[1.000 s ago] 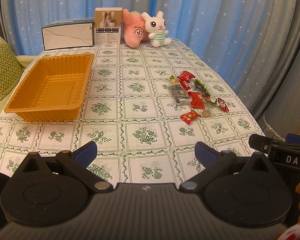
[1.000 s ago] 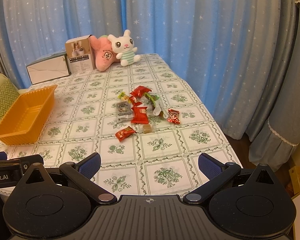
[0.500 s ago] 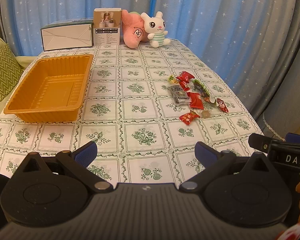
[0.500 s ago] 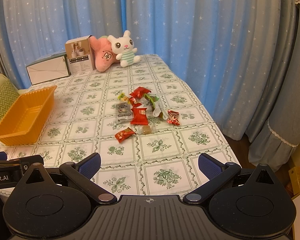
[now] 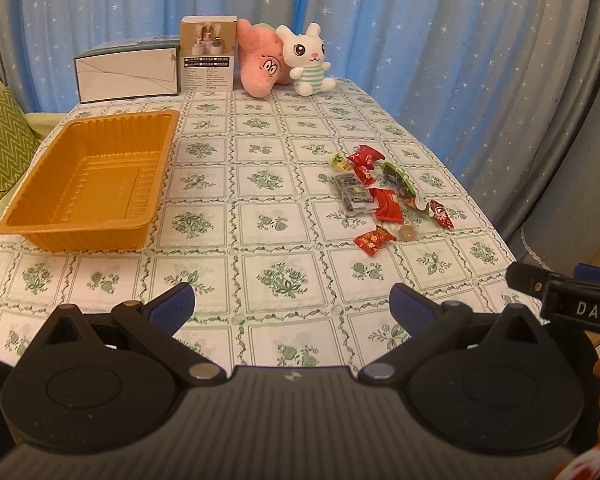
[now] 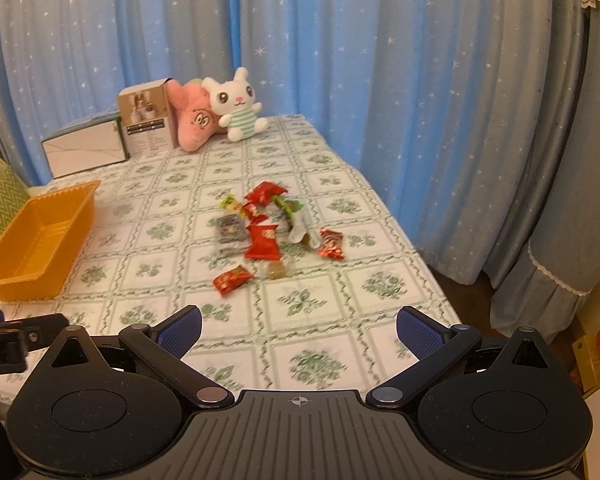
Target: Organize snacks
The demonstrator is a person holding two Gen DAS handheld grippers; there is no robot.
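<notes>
A pile of small snack packets (image 5: 384, 196) (image 6: 268, 232), mostly red with a green and a grey one, lies on the right half of the table. An orange plastic tray (image 5: 32, 226) (image 6: 4, 280) sits at the left, with nothing inside it. My left gripper (image 5: 292, 304) hangs open over the near table edge, well short of both. My right gripper (image 6: 298, 326) is open too, pointing at the pile from the near side, nothing between its fingers. A red packet (image 6: 232, 278) and a brown candy (image 6: 276, 270) lie closest to it.
At the far end stand a white box (image 5: 126, 74), a small product box (image 5: 208, 60), a pink plush (image 5: 260, 62) and a white bunny plush (image 5: 306, 62). Blue starred curtains surround the table. A green zigzag cushion (image 5: 0, 148) sits off the left edge. The table's right edge drops to the floor.
The right gripper has moved forward and tilted toward the snack pile, which now looks closer and blurred. The left gripper has shifted only slightly.
</notes>
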